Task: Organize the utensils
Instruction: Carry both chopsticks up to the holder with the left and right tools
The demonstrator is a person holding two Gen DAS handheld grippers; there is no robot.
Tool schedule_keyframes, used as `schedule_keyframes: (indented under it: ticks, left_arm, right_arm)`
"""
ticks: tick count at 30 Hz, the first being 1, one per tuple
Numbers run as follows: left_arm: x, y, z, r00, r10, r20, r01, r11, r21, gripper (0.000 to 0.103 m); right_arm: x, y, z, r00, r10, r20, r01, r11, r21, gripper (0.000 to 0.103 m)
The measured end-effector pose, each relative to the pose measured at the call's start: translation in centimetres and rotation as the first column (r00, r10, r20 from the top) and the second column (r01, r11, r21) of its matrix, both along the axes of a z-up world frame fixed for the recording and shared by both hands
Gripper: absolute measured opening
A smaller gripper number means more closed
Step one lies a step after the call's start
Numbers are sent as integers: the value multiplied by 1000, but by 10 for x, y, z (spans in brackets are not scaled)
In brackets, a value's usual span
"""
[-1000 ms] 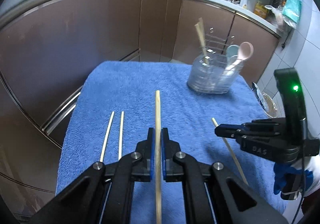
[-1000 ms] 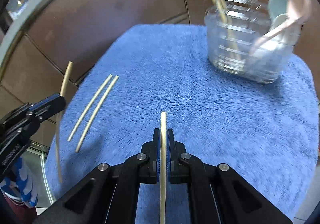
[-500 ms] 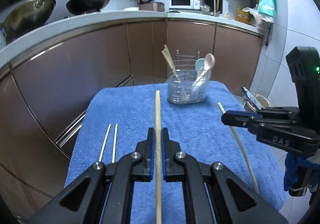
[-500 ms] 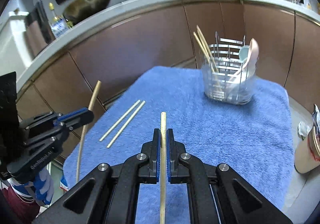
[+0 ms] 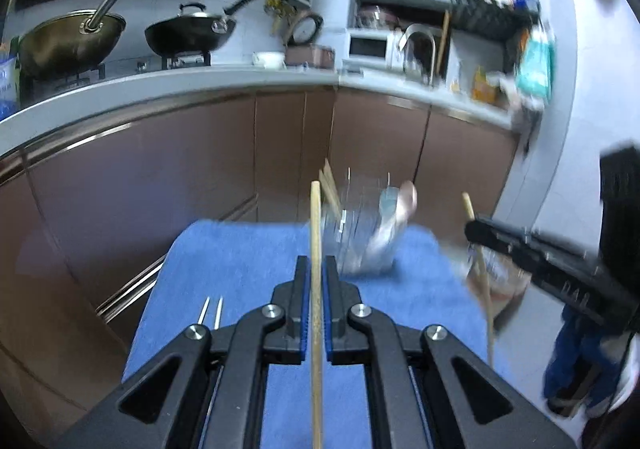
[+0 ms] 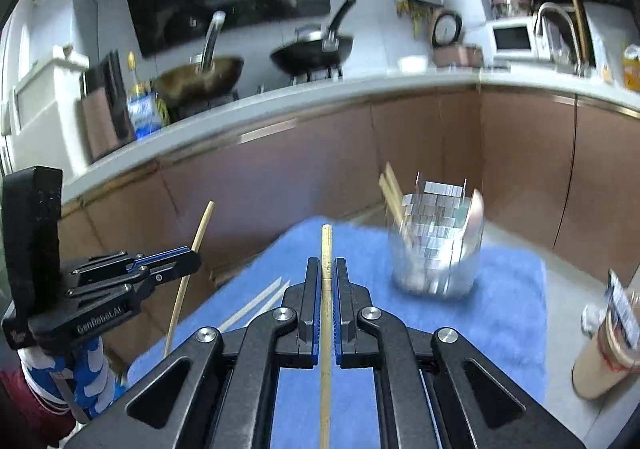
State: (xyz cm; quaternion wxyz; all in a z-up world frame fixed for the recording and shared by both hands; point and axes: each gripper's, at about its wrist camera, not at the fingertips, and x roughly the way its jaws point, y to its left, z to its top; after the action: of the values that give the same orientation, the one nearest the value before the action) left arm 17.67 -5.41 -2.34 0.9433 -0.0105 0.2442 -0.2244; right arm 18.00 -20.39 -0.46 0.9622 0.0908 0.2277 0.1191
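Both tongs are rising from the blue towel, each carrying one chopstick.
Left gripper is clamping its chopstick; right gripper is clamping another chopstick. Utensil holder is standing ahead, right of both tips; lowering each stick tip-first should work best. Only the right view is showing a paper cup.

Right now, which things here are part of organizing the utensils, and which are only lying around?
Part of the job:
- chopstick in the left gripper
- chopstick in the right gripper
- two loose chopsticks on the blue towel
- utensil holder

Lying around:
- woks
- microwave
- cup
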Motion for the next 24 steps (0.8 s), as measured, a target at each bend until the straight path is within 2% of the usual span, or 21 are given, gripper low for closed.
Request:
schedule_keyframes:
  ticks: [4,7,12,17,24]
  left_arm:
    - [42,-7,30,999,-10,52,16,992,-123,5]
    - [78,-23,50,995,-29,96,50,973,-225,5]
    - [139,-58,60,990,-25,137,70,939,-335,5]
    - [185,-90,42,989,1,145,52,931,-361,5]
    - [226,-116,-2,990,55,128,-8,940,-340,5]
  right_arm:
    - [31,-21,25,991,-43,127,43,999,0,5]
    - [57,-36,41,973,-74,217,72,997,17,5]
    - [103,-52,55,931,-124,344,117,992,40,5]
    - [149,-67,41,902,-170,397,167,985,42,5]
    - [195,-83,8,898,-199,392,182,980,80,5]
